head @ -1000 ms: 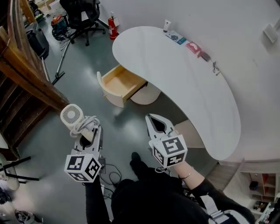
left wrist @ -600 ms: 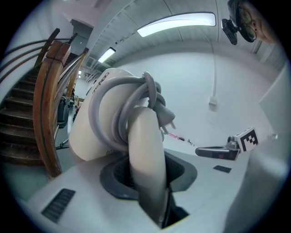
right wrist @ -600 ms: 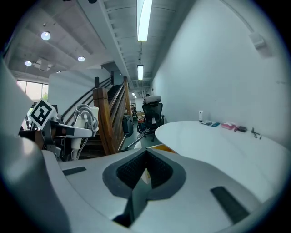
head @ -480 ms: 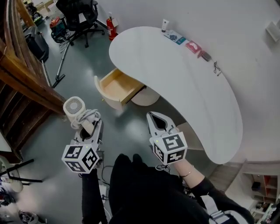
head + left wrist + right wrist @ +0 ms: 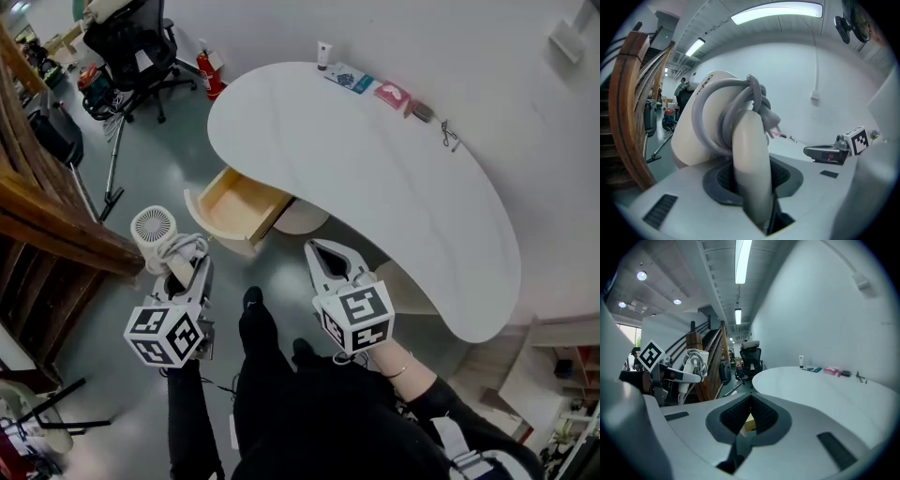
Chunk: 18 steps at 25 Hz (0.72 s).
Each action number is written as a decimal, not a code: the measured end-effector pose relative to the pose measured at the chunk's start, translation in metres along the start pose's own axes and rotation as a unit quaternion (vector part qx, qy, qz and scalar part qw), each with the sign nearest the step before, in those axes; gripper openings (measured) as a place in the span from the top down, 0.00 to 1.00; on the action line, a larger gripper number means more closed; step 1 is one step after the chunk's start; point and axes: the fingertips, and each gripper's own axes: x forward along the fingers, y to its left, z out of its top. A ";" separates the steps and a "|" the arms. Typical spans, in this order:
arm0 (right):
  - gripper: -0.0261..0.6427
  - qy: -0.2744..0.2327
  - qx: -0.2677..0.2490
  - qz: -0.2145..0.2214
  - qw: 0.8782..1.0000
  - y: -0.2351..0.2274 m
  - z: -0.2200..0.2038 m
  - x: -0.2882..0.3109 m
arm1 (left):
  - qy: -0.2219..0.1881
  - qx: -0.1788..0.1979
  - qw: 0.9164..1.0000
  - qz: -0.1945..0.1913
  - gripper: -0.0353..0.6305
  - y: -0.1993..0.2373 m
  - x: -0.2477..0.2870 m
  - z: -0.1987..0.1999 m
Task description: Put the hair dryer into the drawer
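A cream hair dryer [image 5: 154,228] with its grey cord wound round it stands up out of my left gripper [image 5: 184,272], which is shut on the handle [image 5: 751,173]. In the left gripper view the dryer [image 5: 712,126] fills the middle, its handle pinched between the pads. The open wooden drawer [image 5: 234,201] juts from under the white table [image 5: 375,169], just up and right of the dryer. My right gripper [image 5: 318,249] hovers right of the drawer with its jaws together and nothing in them; its pads [image 5: 761,416] meet in its own view.
A wooden stair rail [image 5: 47,216] runs along the left. A black office chair [image 5: 127,47], a red fire extinguisher [image 5: 208,70] and a pole [image 5: 112,159] stand beyond the drawer. Small items [image 5: 392,94] lie at the table's far edge. The person's leg [image 5: 258,347] is between the grippers.
Both grippers have moved toward the drawer, the left still carrying the hair dryer. The person has stepped forward, a leg now showing between the grippers.
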 end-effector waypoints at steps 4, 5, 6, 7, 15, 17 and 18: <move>0.96 0.009 0.009 -0.022 1.000 -0.007 0.002 0.021 | 0.024 0.009 0.999 -0.028 0.76 0.016 0.029 0.005; 0.96 0.012 0.012 -0.028 0.999 -0.008 0.002 0.027 | 0.032 0.012 0.999 -0.036 0.76 0.020 0.036 0.005; 0.96 0.015 0.014 -0.034 0.999 -0.010 0.003 0.033 | 0.040 0.015 0.998 -0.044 0.76 0.025 0.043 0.005; 0.96 0.017 0.017 -0.040 0.999 -0.011 0.003 0.039 | 0.049 0.018 0.997 -0.051 0.76 0.030 0.049 0.006; 0.96 0.046 0.037 -0.086 0.995 -0.018 0.010 0.097 | 0.118 0.050 0.985 -0.111 0.76 0.072 0.101 0.012; 0.96 0.054 0.045 -0.097 0.993 -0.019 0.013 0.110 | 0.141 0.064 0.979 -0.130 0.76 0.080 0.112 0.011; 0.96 0.058 0.049 -0.100 0.992 -0.019 0.012 0.116 | 0.152 0.072 0.976 -0.141 0.76 0.082 0.116 0.010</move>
